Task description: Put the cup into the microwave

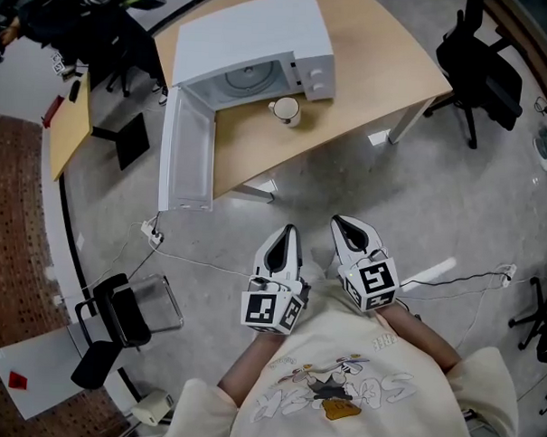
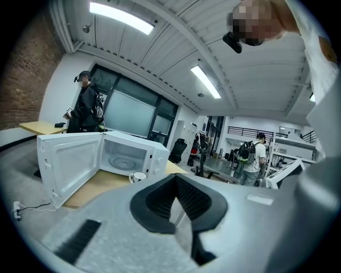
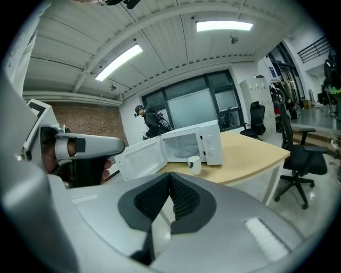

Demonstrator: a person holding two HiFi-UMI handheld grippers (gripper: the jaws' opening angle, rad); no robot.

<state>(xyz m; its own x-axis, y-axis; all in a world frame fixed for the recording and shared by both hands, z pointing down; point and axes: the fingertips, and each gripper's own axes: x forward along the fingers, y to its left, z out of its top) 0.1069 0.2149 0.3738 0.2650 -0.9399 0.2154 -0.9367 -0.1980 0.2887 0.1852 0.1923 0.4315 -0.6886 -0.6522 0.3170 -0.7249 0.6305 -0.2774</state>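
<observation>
Cup (image 1: pixel 285 109) stands upright on the table (image 1: pixel 388 73), mouth up, handle toward the door side, just in front of the open microwave (image 1: pixel 254 40); microwave door (image 1: pixel 188 150) projects past the table edge; bare floor (image 1: pixel 392 191) lies between table and claws; left claw (image 1: pixel 287 234) and right claw (image 1: pixel 348 227) are both closed and empty, well apart from the cup; office chair (image 1: pixel 484 68) stands right of the table; cable (image 1: pixel 208 263) crosses the floor.

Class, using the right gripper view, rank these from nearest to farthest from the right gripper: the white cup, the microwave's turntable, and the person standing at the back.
1. The white cup, on the table in front of the microwave, is nearest the right gripper.
2. The turntable, inside the open microwave, behind the cup.
3. The standing person, beyond the table, is farthest.
</observation>
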